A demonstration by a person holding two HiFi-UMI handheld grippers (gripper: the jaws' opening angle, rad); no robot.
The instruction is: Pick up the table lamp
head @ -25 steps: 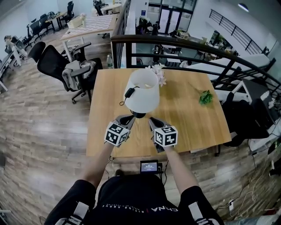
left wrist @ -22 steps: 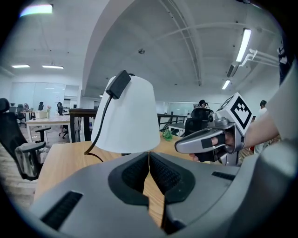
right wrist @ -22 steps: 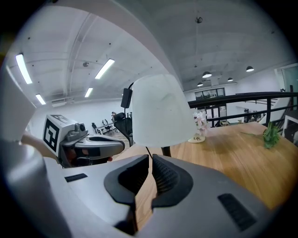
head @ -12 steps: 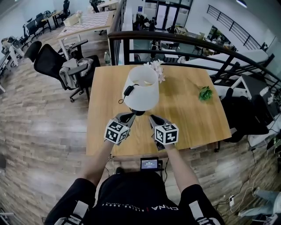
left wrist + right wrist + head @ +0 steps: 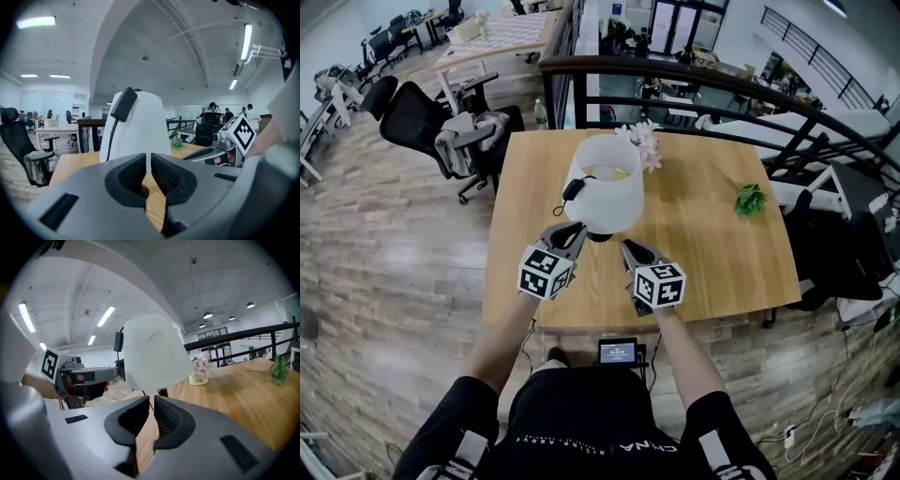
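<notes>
The table lamp (image 5: 603, 183) has a white shade and a dark stem, and it stands on the wooden table (image 5: 712, 253). A black switch (image 5: 576, 195) hangs on its cord against the shade's left side. My left gripper (image 5: 570, 234) is shut just left of the lamp's foot. My right gripper (image 5: 630, 248) is shut just right of it. In the left gripper view the lamp (image 5: 136, 126) rises straight ahead of the closed left gripper (image 5: 149, 161). In the right gripper view the lamp (image 5: 152, 352) is ahead of the closed right gripper (image 5: 151, 404). The lamp's base is hidden.
A small vase of pale flowers (image 5: 639, 145) stands behind the lamp. A green sprig (image 5: 751, 200) lies at the table's right. A dark railing (image 5: 694, 80) runs behind the table, with office chairs (image 5: 422, 122) to the left. A small screen (image 5: 619, 352) sits below the front edge.
My left gripper has risen a little and edged toward the lamp's foot. The right gripper has hardly moved. Both stay shut.
</notes>
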